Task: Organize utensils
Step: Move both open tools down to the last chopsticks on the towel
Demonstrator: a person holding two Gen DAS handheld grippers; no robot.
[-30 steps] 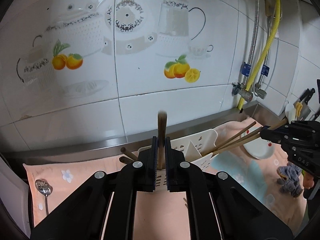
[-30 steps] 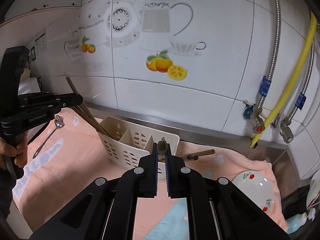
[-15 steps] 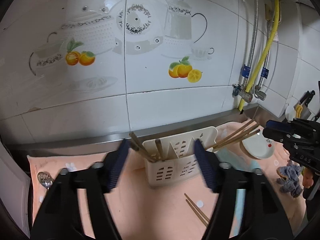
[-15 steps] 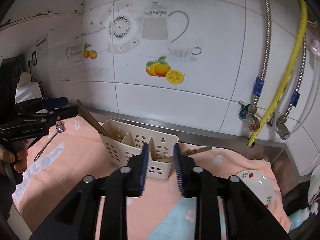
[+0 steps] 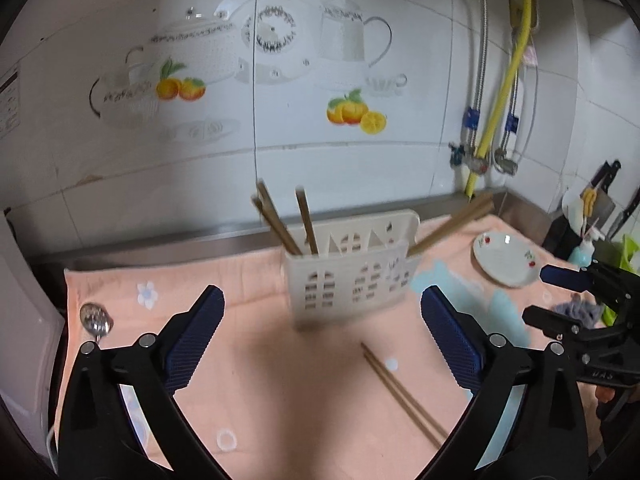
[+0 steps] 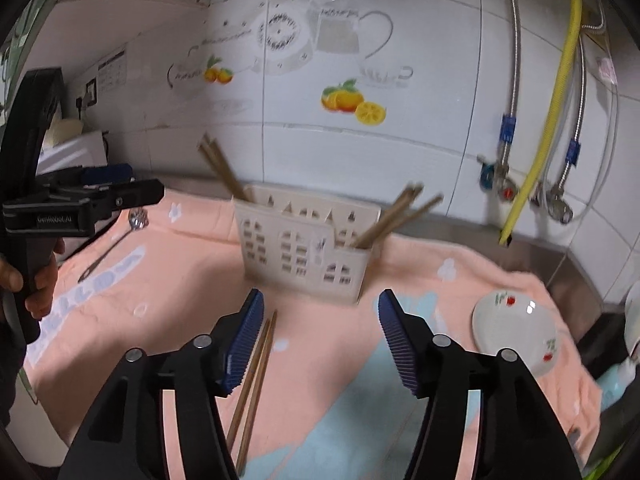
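A: From your left wrist camera: your left gripper (image 5: 322, 334) has its jaws spreading wide, nothing between the blue pads (image 5: 195, 334); ahead of it a cream utensil caddy (image 5: 352, 266) stands upright on a peach towel (image 5: 248, 364) against the tiled wall (image 5: 280, 152).

B: And the utensils in that view?

A: Three brown chopsticks (image 5: 280, 222) lean out of the caddy's left compartment; another pair (image 5: 450, 226) angles out of its right end; a loose pair of chopsticks (image 5: 404, 394) lies flat on the towel in front of the caddy, apart from it; a metal spoon (image 5: 96, 318) rests near the towel's left edge; a white plate (image 5: 506, 258) with red fruit marks sits to the right; your right gripper (image 5: 552, 294) shows at the right edge, jaws parted.

B: Now the right wrist camera?

A: Your right gripper (image 6: 320, 338) is opening, pads clear of everything; the loose chopsticks (image 6: 256, 376) lie on the towel (image 6: 180, 280) just beside and partly under its left finger, not between the jaws; the caddy (image 6: 304, 250) stands beyond the fingertips, chopsticks (image 6: 222, 170) fanning out of its left end and chopsticks (image 6: 396, 216) out of its right; the spoon (image 6: 120, 236) lies far left, the plate (image 6: 514, 332) near right; your hand (image 6: 38, 280) grips the left gripper's handle at the left edge, that gripper (image 6: 132, 186) seen side-on.
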